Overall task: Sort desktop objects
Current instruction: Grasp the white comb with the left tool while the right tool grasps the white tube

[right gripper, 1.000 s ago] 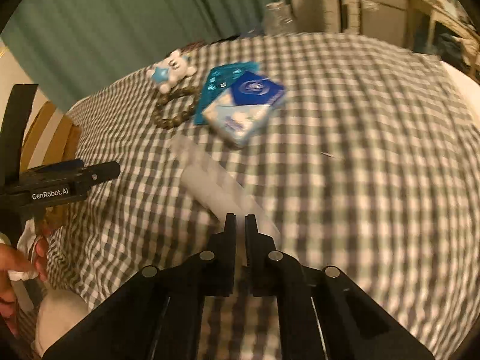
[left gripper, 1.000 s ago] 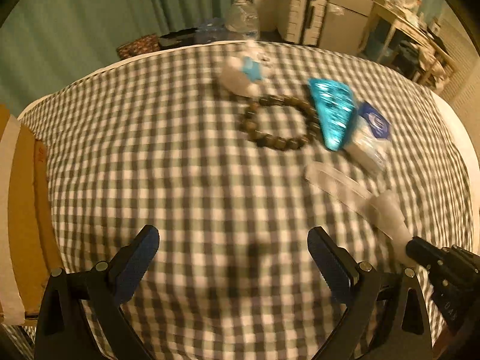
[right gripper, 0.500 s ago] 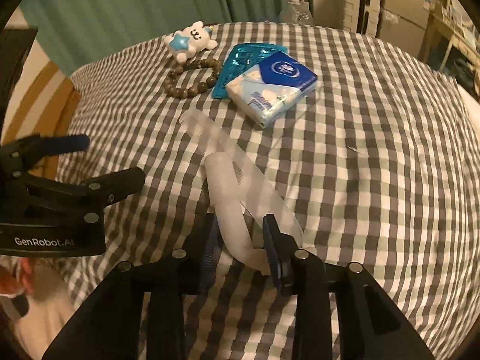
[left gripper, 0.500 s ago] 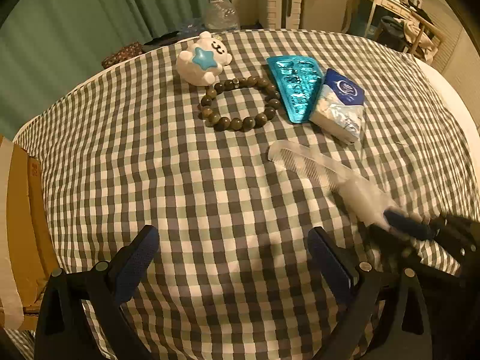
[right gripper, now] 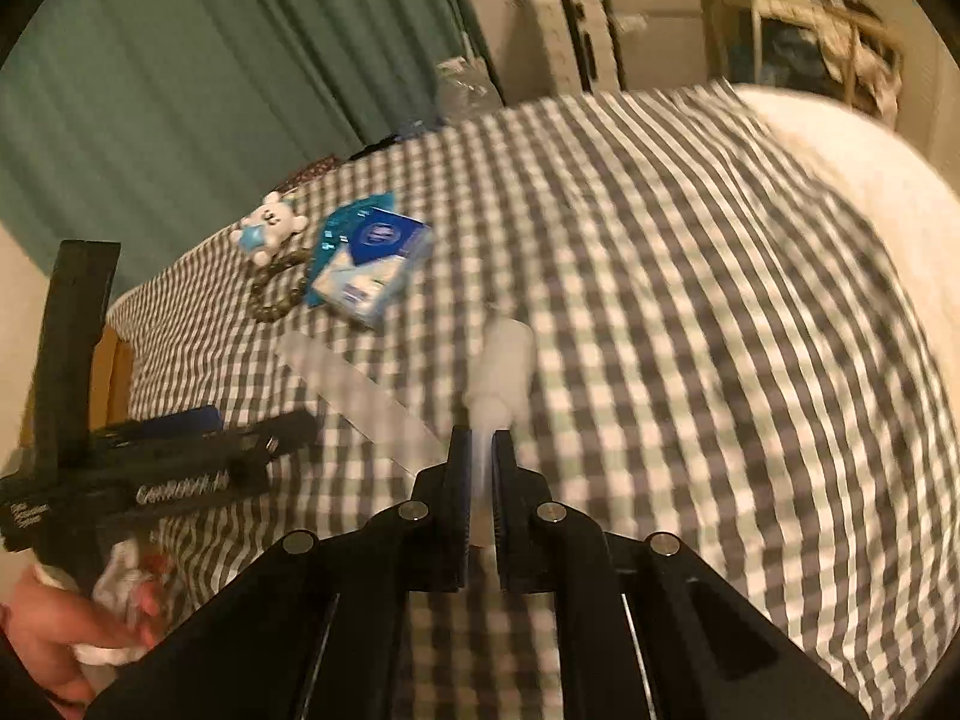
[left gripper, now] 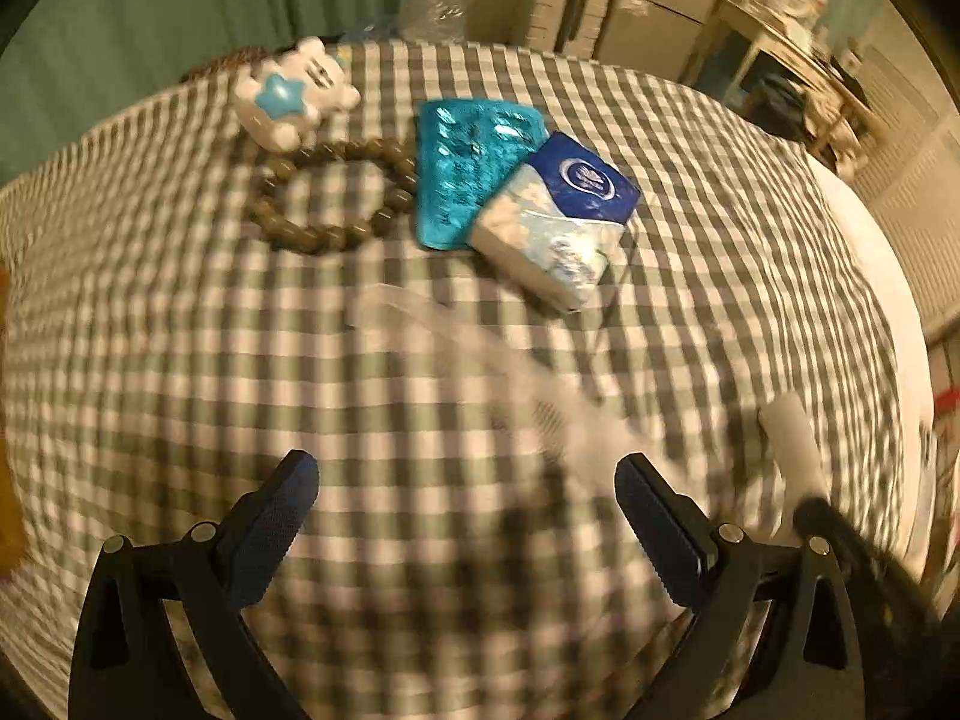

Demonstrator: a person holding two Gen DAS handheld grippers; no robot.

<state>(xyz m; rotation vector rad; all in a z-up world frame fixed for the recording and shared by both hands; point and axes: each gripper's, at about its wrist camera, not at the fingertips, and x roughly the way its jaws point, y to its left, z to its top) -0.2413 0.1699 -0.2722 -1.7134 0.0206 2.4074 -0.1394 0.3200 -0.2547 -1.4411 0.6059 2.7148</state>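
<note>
white comb sleeve (right gripper: 503,360) pinched at its narrow end between the right gripper (right gripper: 478,450) jaws, which are nearly shut on it; the sleeve sticks out forward above the checked tablecloth (right gripper: 690,300), clear of the surface as far as the blur allows. the translucent comb (right gripper: 354,396) lies bare on the cloth just beside it, slanting toward the left gripper (left gripper: 465,498). left gripper jaws stand wide apart with nothing between them, hovering over the cloth near the comb's wide end. farther back, grouped close: tissue pack (left gripper: 555,222) overlapping a teal blister pack (left gripper: 462,168), bead bracelet (left gripper: 333,195) touching the blister pack, small bear toy (left gripper: 291,93) at the bracelet's far side. judged step: sleeve in hand, comb separated and awaiting pickup. next move likely needs the left jaws lowered square over the thin flat comb, which may slip or skate on cloth.
</note>
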